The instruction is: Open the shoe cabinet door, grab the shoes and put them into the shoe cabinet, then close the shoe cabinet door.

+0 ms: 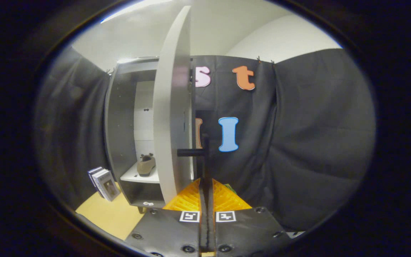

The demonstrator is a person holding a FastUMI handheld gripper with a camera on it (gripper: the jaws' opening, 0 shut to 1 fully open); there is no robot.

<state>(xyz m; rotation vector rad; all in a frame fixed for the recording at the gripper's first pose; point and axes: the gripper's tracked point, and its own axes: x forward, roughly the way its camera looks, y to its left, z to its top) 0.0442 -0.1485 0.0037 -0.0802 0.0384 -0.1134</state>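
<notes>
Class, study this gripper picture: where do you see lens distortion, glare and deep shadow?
Gripper view: fisheye bends the open cabinet door into a curve; glare along the ceiling above it; the shoe sits dim on its shelf; the gripper, fingers shut on the door handle, shows dark.

My tool has its fingers pressed together on what looks like the door's dark handle. The cabinet door stands ajar, edge-on to me. Inside the shoe cabinet, a shoe sits on a shelf.
</notes>
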